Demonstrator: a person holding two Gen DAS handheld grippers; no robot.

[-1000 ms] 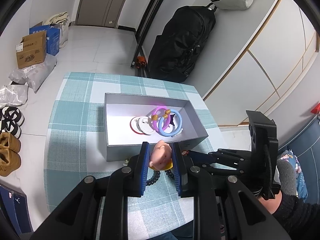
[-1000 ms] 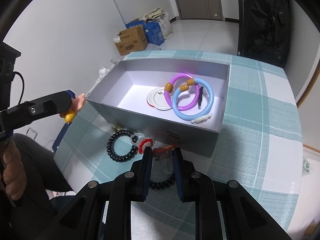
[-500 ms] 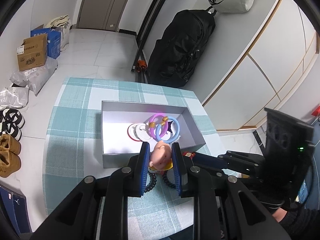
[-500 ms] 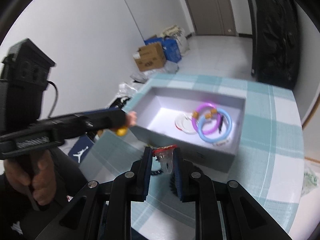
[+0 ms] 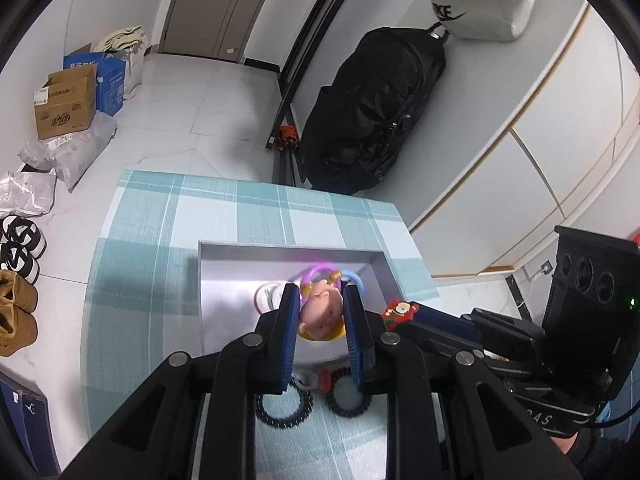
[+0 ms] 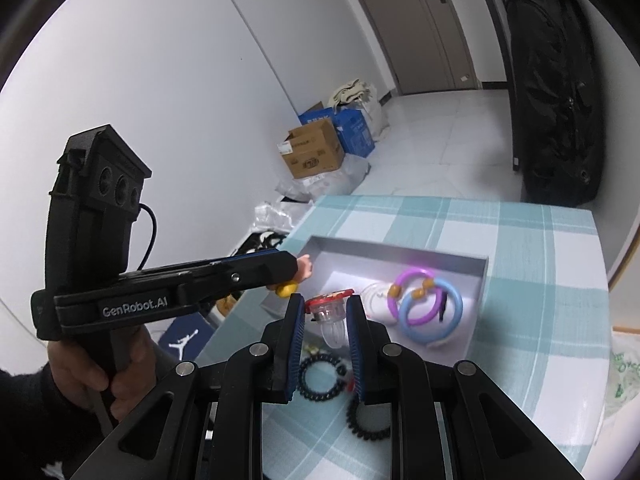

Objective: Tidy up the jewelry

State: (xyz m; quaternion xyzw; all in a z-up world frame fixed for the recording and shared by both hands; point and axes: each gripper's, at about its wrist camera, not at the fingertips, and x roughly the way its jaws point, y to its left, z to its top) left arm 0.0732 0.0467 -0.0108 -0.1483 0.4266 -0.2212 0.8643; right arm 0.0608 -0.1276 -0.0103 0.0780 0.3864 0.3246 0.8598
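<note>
The left gripper (image 5: 322, 316) has its blue ribbed fingers (image 5: 289, 332) drawn in narrow around a small doll-head charm (image 5: 323, 314), a glossy plastic baby face with a yellow base; the pads press its two sides. It is held up above the near part of the grey box (image 5: 224, 280), a shallow rectangular cardboard tray with matte walls. In the right wrist view the same charm (image 6: 298, 276) pokes out past the left gripper's tip at the box's left edge.

The right gripper (image 6: 326, 320) likewise has its fingers (image 6: 294, 332) closed to a narrow gap on a clear plastic ring (image 6: 331, 318) topped with a flat red cartoon disc; the disc sits level across the fingertips and the transparent loop hangs between the pads. In the left wrist view that red top (image 5: 399, 311) shows just right of the left fingers, over the box's near right corner.

Inside the box lie smooth hoop bracelets: a purple one (image 6: 408, 292) with amber beads overlapping a pale blue one (image 6: 434, 312), and a white ring (image 6: 372, 300) beside them.

On the teal-and-white checked cloth of the bench (image 6: 532, 360), in front of the box, rest two black coiled spiral hair ties (image 6: 320, 376), one partly hidden behind the right fingers.
</note>
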